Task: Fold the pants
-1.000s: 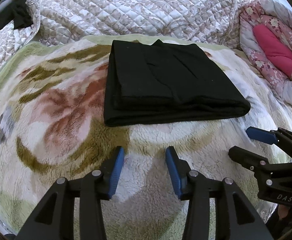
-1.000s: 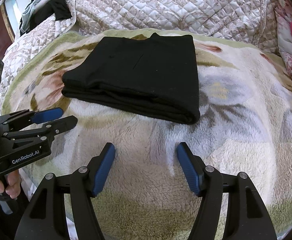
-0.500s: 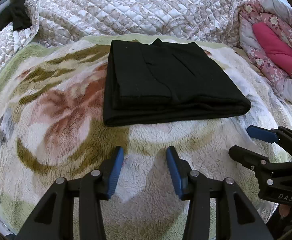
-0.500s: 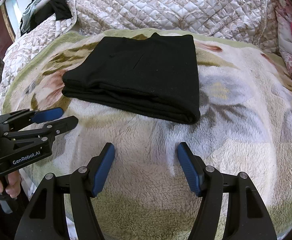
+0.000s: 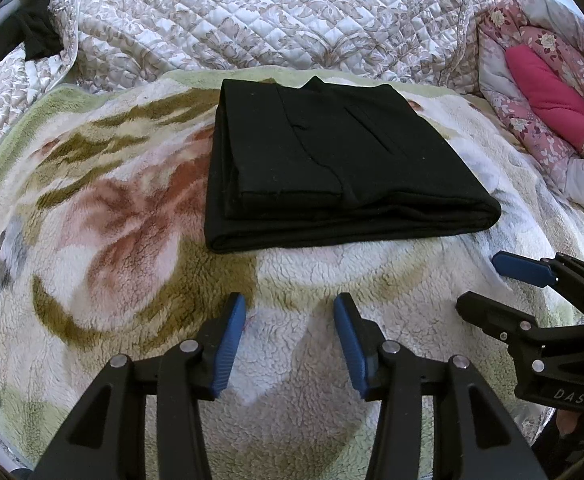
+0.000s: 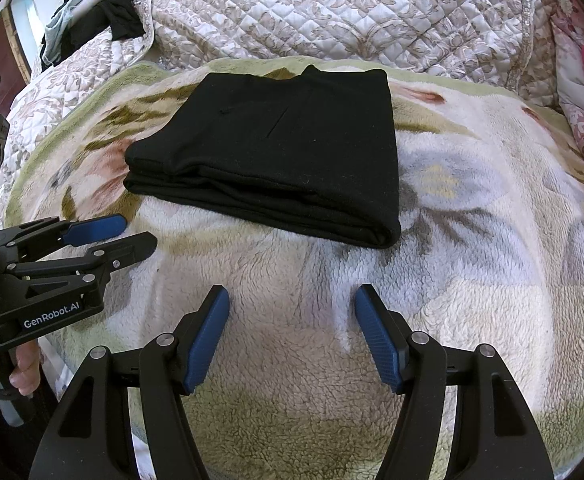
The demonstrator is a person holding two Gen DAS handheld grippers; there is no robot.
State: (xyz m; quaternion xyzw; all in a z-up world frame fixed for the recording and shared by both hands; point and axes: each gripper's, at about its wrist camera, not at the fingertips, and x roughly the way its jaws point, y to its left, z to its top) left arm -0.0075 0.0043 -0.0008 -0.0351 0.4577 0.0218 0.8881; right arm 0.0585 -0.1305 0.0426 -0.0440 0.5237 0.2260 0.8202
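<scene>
The black pants lie folded into a compact rectangular stack on a fleece blanket with a floral pattern. The stacked fold edges face the camera; the layers rest flat on one another. The right gripper is positioned above the blanket, near the front edge of the pants and apart from them; its jaws stand spread, with nothing between the blue pads. The left gripper enters from the left edge, jaws parted, close to the left corner of the pants without touching. A quilted bedspread lies behind the blanket.
</scene>
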